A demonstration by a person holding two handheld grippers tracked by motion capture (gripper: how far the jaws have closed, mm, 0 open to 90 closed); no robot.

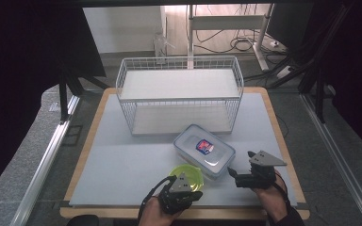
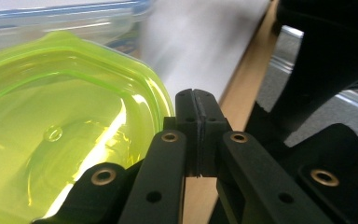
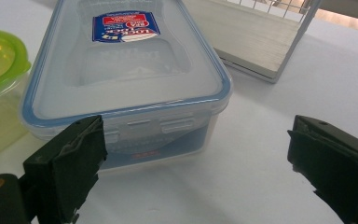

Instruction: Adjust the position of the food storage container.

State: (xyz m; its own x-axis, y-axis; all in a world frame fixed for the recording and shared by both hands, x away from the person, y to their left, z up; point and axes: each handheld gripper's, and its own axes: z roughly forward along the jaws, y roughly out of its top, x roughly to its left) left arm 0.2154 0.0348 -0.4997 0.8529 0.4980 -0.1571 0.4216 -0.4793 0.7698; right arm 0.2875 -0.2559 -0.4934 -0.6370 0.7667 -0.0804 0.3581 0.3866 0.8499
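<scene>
A small lime-green tub (image 1: 187, 175) with a lid stands near the table's front edge. It touches or nearly touches a clear rectangular box with a blue-rimmed lid and a red and blue label (image 1: 204, 150). My left gripper (image 1: 183, 187) is at the green tub's near side. In the left gripper view its jaws (image 2: 197, 93) are pressed together with nothing between them, just right of the green tub's rim (image 2: 60, 126). My right gripper (image 1: 240, 163) stands open to the right of the clear box. In the right gripper view it (image 3: 196, 133) faces the clear box's (image 3: 126, 60) latch end without touching.
A white wire shelf rack (image 1: 179, 60) stands at the back middle of the table, its corner also behind the clear box (image 3: 261, 42). A white mat (image 1: 122, 155) covers the wooden table. Metal rails run along both sides of the table.
</scene>
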